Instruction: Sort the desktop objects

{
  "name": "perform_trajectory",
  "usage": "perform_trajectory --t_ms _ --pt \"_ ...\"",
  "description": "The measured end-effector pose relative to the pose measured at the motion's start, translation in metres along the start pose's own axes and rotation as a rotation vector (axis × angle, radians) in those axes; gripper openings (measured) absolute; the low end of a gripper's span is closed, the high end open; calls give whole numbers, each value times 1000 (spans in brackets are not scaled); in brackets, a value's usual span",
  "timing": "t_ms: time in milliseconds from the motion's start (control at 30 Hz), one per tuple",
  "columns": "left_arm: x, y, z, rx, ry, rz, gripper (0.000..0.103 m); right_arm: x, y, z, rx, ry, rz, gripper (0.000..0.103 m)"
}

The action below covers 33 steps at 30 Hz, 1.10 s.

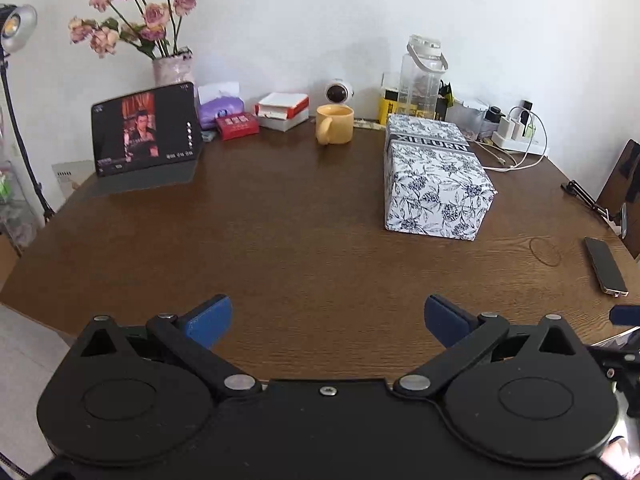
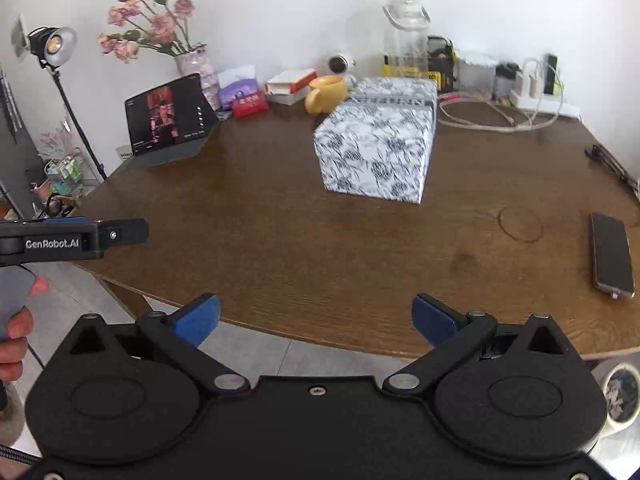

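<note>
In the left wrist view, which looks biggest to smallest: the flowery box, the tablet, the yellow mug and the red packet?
As they look in the left wrist view:
1. Flowery box
2. Tablet, close behind; it stands farther back, so the true order is unsure
3. Yellow mug
4. Red packet, nearly mug-sized

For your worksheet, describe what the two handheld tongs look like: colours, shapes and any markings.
Both the left tongs and right tongs have matt black bodies with two rounded discs, silver pivot rivets and angled black link arms ending in blue fingertips. Seen side-on in the right wrist view, the left one carries white lettering, "GenRobot.AI".
</note>
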<state>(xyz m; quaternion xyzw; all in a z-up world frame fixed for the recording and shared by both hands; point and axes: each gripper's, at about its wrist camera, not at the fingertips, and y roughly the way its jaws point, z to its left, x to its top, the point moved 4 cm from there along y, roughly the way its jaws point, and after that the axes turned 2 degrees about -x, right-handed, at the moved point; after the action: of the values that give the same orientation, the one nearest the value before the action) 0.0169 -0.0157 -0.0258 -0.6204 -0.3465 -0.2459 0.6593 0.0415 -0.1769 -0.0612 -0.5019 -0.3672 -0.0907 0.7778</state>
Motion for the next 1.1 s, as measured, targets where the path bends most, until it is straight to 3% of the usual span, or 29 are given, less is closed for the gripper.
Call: perform_trajectory --t_ms 433,1100 --pt "4 -2 3 40 -3 -30 103 4 3 7 25 -24 -34 103" --pt "0 4 -2 17 14 -22 103 3 5 12 36 -66 -43 103"
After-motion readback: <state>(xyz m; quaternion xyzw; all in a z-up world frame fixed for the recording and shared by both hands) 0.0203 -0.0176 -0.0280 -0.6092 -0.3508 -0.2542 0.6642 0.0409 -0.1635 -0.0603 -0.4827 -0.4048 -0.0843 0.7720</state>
